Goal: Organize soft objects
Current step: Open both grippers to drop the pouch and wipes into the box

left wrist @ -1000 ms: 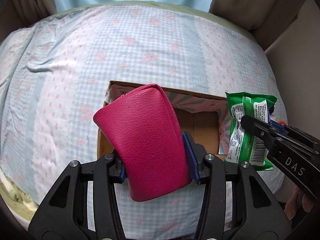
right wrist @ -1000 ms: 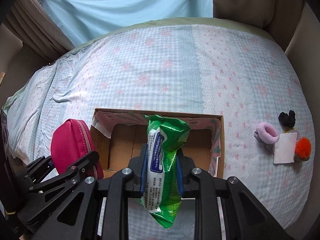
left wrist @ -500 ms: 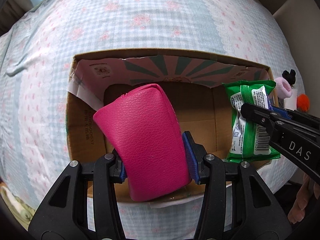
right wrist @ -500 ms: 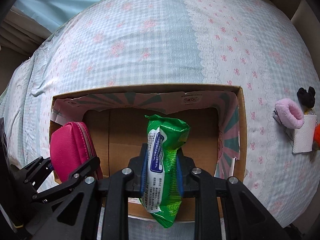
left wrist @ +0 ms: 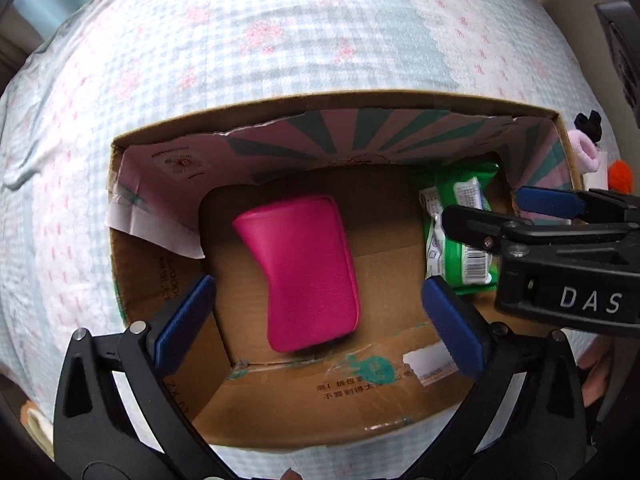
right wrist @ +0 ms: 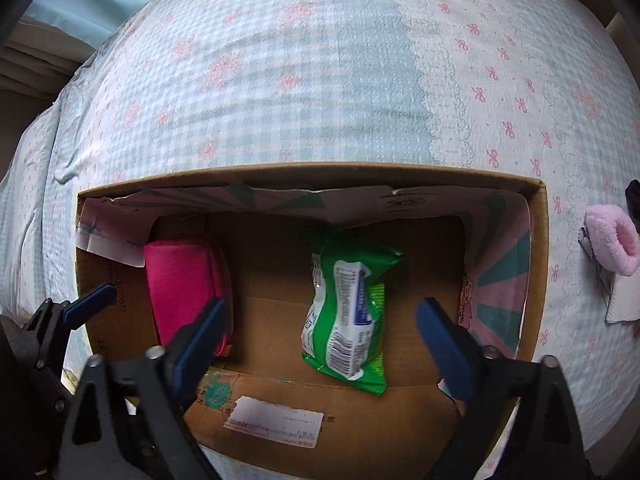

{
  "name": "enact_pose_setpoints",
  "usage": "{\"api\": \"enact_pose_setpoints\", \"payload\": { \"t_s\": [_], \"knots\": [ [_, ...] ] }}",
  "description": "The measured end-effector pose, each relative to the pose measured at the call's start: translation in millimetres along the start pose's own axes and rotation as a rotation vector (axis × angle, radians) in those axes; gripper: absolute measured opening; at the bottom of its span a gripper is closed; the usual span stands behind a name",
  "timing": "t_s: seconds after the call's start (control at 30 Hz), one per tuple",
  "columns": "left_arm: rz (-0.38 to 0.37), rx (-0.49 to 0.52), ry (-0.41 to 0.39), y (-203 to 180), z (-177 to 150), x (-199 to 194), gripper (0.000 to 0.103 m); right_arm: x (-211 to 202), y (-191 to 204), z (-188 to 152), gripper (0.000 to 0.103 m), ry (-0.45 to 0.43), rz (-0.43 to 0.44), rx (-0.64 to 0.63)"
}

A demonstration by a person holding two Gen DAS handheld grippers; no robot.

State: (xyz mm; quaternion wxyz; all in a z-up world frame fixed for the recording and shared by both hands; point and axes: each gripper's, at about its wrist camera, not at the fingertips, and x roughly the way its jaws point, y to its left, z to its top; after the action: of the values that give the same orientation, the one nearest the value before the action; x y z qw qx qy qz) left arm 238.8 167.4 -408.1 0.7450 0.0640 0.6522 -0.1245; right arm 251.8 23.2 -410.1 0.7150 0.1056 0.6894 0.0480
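A magenta leather pouch [left wrist: 298, 268] lies flat on the floor of an open cardboard box [left wrist: 320, 108]. My left gripper [left wrist: 318, 320] hangs over it with its jaws opening wide, and the blue pads [left wrist: 184, 320] do not touch the pouch. To the pouch's right in the same box rests a green pack of wipes [right wrist: 352, 312]. My right gripper [right wrist: 322, 312] is above the pack, jaws likewise opening and both pads clear of it. The right wrist view shows the pouch [right wrist: 180, 288] at the box's left end. The pack [left wrist: 460, 236] is partly hidden behind the right gripper [left wrist: 508, 212].
The box [right wrist: 538, 280] sits on a bed with a blue checked, pink-flowered cover [right wrist: 320, 80]. Right of the box lie a pink fluffy scrunchie [right wrist: 612, 244], a white cloth [right wrist: 624, 300], a black hair tie [left wrist: 588, 124] and an orange pompom [left wrist: 620, 172].
Both grippers sank toward the box, then their jaws went from shut to wide open. The pouch and the green pack dropped out of the pads onto the box floor.
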Motion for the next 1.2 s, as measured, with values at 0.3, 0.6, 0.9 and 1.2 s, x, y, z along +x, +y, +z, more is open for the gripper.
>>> {"api": "enact_pose_setpoints", "payload": {
  "t_s": [0.3,0.6,0.9,1.2],
  "knots": [
    [0.006,0.050,-0.007,1,-11,-6,0.103,-6,2,-7,0.103,-0.015,-0.020,-0.003],
    [0.013,0.063,-0.066,9,-25,-41,0.103,-41,18,-18,0.103,-0.087,-0.022,-0.026],
    [0.001,0.017,-0.169,8,-50,-108,0.103,-119,39,-51,0.103,-0.213,-0.034,-0.057],
    [0.010,-0.042,-0.335,7,-83,-226,0.103,-232,62,-103,0.103,-0.398,-0.082,-0.123]
  ]
}}
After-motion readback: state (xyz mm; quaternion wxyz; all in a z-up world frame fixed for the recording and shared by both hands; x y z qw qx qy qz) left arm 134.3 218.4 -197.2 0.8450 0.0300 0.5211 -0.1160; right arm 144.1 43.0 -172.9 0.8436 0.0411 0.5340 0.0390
